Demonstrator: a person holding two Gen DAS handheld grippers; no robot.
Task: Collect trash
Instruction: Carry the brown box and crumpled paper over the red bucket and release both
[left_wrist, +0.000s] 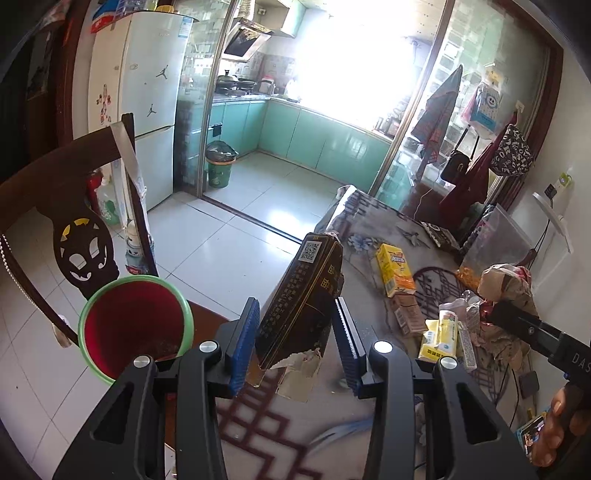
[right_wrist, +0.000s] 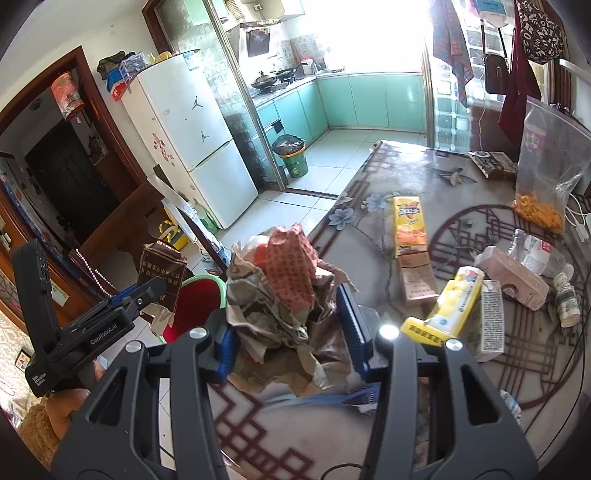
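now the left gripper (left_wrist: 295, 336) pinches a dark torn carton (left_wrist: 304, 295) between its blue pads, the box standing tilted with its ripped end hanging below the fingers. in the right wrist view the same carton (right_wrist: 162, 273) shows in that gripper's grip, held out past the table edge. just left of it, in the left wrist view, sits a red bin with a green rim (left_wrist: 135, 326), mouth open, beside a dark wooden chair (left_wrist: 70, 206).

the right gripper (right_wrist: 288, 332) is clamped on a crumpled wad of brown and red-printed paper (right_wrist: 284, 288), which bulges above and below the jaws, over the near edge of the table (right_wrist: 461, 206). the bin (right_wrist: 199, 299) peeks out behind the wad.

further out on the patterned tablecloth lie a yellow drink box (right_wrist: 408, 225), a small brown box (right_wrist: 415, 278) touching its near end, a yellow tube package (right_wrist: 448, 306), a pink box (right_wrist: 515, 277) and a clear bag of orange snacks (right_wrist: 543, 184). beyond the table, a green kitchen bin (right_wrist: 291, 155) stands by the white fridge (right_wrist: 184, 129).
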